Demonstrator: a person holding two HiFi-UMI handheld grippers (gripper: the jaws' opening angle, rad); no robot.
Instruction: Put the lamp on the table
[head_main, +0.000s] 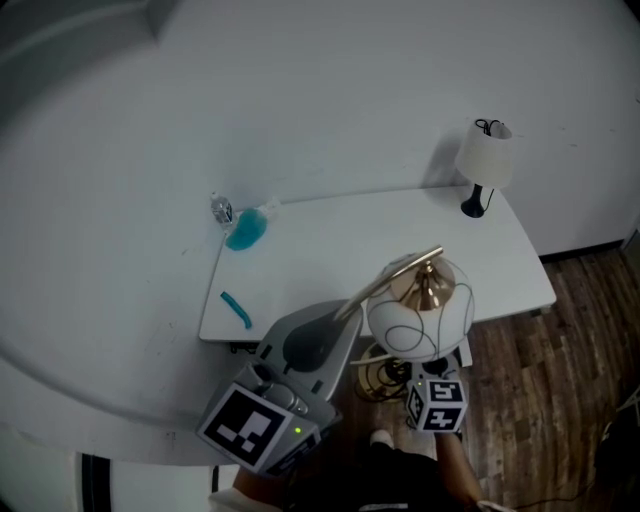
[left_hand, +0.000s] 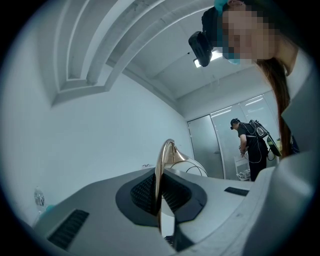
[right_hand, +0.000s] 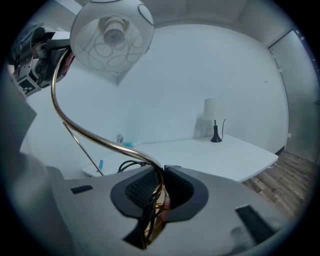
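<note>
Midair, you hold the lamp (head_main: 418, 312) at the front edge of the table (head_main: 330, 245), left gripper (left_hand: 160, 200) clamped on its gold arc (left_hand: 161, 165), right gripper (right_hand: 157, 192) clamped low on the stem (right_hand: 90, 132) beside the cord (right_hand: 127, 165). The double hold likely steadies the top-heavy globe (right_hand: 112, 35).

Count, this moment.
- Lamps: two. I log one globe lamp (head_main: 420, 318) and one small shaded lamp (head_main: 484, 158).
- Tables: one white table (head_main: 330, 250).
- Grippers: two, the left gripper (left_hand: 160, 196) and the right gripper (right_hand: 159, 194), one marker cube on each.
- Items on the tabletop besides the small lamp: three. One bottle of blue liquid (head_main: 246, 230), one teal stick (head_main: 236, 309), and one small clear item (head_main: 221, 209) I cannot identify.
- People: two, the holder (left_hand: 280, 95) and one far person (left_hand: 252, 145).
</note>
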